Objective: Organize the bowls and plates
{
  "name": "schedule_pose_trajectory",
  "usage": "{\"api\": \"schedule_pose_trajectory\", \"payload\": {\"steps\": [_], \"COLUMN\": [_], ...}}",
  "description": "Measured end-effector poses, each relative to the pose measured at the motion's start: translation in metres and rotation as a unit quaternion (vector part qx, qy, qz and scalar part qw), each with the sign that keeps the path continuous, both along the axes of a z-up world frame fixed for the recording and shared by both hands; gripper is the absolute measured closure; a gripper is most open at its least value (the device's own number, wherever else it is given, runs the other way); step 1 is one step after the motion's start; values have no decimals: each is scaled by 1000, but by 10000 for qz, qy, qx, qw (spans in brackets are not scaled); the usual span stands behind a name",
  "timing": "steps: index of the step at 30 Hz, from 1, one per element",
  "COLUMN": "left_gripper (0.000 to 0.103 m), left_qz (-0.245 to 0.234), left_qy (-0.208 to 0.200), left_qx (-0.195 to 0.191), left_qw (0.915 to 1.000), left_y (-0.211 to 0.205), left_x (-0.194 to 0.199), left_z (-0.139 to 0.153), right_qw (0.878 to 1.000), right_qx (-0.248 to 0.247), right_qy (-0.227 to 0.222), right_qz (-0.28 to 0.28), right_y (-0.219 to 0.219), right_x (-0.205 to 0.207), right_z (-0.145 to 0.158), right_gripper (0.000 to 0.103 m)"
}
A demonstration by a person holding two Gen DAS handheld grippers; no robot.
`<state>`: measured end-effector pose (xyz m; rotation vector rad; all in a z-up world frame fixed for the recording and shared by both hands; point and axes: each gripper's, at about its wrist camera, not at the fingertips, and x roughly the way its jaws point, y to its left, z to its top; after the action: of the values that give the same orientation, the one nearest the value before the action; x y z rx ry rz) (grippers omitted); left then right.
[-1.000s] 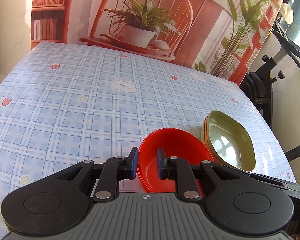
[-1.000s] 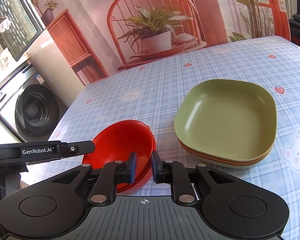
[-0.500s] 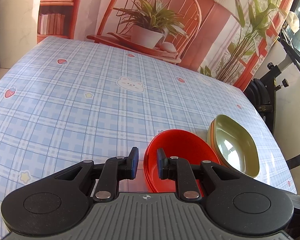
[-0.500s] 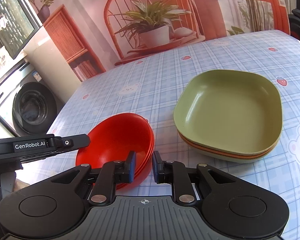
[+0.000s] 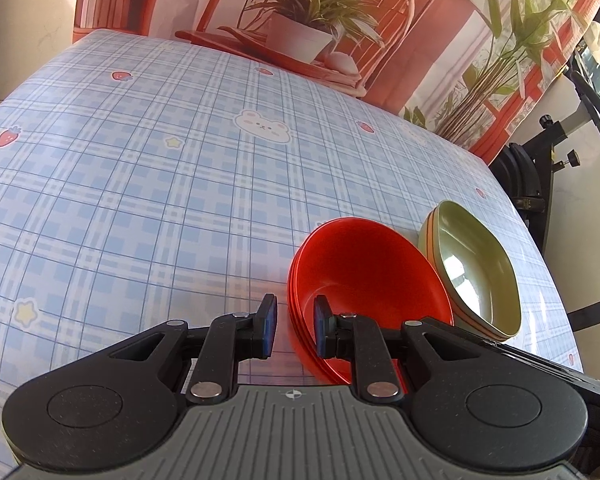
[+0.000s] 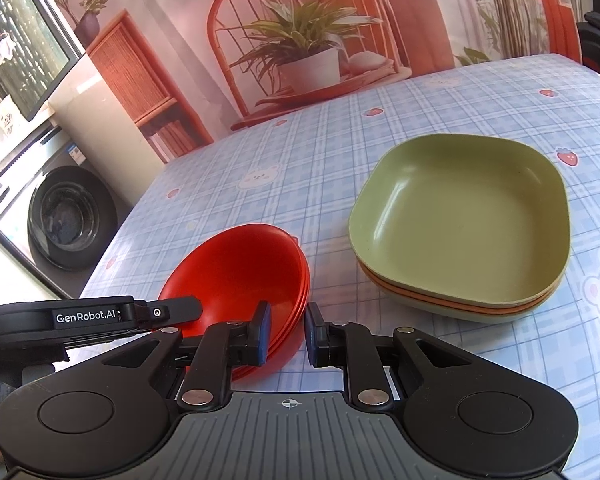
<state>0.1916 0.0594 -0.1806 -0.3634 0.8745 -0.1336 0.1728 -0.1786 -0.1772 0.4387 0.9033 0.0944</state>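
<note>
A stack of red bowls (image 5: 364, 276) sits on the checked tablecloth, beside a stack of square plates with a green one on top (image 5: 476, 268). My left gripper (image 5: 292, 326) is open a little, its fingers straddling the near left rim of the red bowls without closing on it. My right gripper (image 6: 286, 330) is open a little, its fingers on either side of the near right rim of the red bowls (image 6: 236, 276). The plate stack (image 6: 460, 232) lies to its right. The left gripper's body (image 6: 92, 318) shows at the left of the right wrist view.
The blue checked tablecloth (image 5: 140, 184) covers the table up to a printed backdrop. An exercise machine (image 5: 540, 168) stands past the table's right edge. A washing machine (image 6: 60, 216) and a cabinet stand past its left edge.
Both grippers have drawn back slightly and shifted, and their jaws have opened a little wider. The bowls and plates have stayed where they were.
</note>
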Motion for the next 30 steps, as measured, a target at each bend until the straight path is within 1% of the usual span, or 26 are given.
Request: {"api": "schedule_pose_trajectory", "payload": {"steps": [7, 10, 17, 26, 30], "left_gripper": [84, 84, 84, 84, 84], "left_qz": [-36, -71, -65, -205, -293], "left_qy": [-13, -40, -79, -299, -404], "left_qx": [-87, -2, 34, 175, 197], "left_qw": [10000, 10000, 9999, 9992, 9986], "left_y": [-1, -4, -2, -4, -6], "left_x": [-2, -3, -3, 0, 7], "left_z": [-2, -1, 2, 19, 32], "right_qw": [10000, 10000, 10000, 9997, 9994], "right_qx": [18, 26, 26, 18, 55], "right_qy": [3, -9, -76, -228, -311], "right_qz": [-1, -6, 5, -41, -124], "right_y": [0, -1, 0, -1, -4], "right_x": [0, -1, -2, -3, -1], "right_z": [-1, 0, 3, 15, 23], "right_gripper": [86, 86, 87, 87, 87]}}
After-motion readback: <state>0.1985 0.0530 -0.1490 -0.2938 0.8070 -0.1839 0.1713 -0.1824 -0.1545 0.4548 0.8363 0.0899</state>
